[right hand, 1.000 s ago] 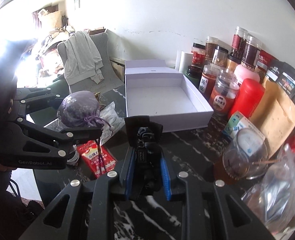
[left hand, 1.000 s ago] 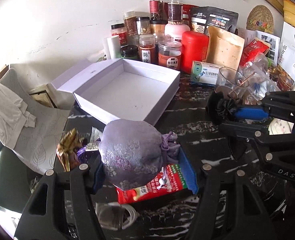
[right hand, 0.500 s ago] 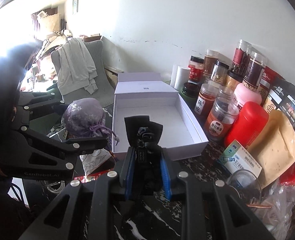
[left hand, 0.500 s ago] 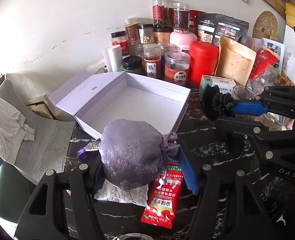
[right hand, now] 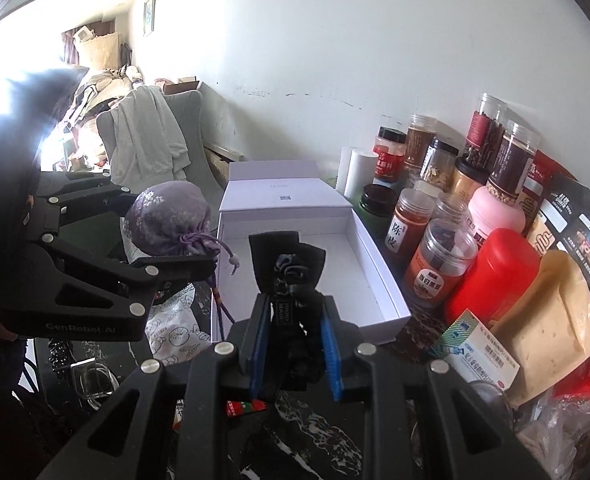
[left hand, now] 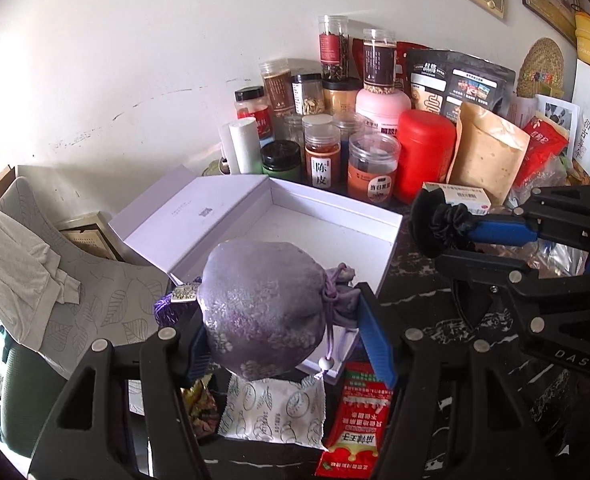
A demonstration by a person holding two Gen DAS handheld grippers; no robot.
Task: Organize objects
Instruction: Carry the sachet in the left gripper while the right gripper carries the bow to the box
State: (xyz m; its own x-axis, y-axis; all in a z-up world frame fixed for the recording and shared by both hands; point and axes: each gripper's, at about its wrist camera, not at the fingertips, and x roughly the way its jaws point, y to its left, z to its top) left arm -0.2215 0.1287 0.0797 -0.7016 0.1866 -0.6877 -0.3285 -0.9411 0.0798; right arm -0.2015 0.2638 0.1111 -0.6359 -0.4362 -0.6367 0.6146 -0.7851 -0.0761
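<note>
While both grippers carry loads, I hover beside the box (left hand: pixel 335 232).
Left gripper (left hand: pixel 283 320) pinches purple pouch (left hand: pixel 263 312); right gripper (right hand: pixel 295 344) pinches black pouch (right hand: pixel 291 264). Risk: dangling cord (left hand: pixel 329 344) snagging the rim.

Open box (left hand: pixel 337 236) mid-table, jars (left hand: pixel 373 168) behind it (against the wall), sachets (left hand: pixel 273 412) in front.
</note>
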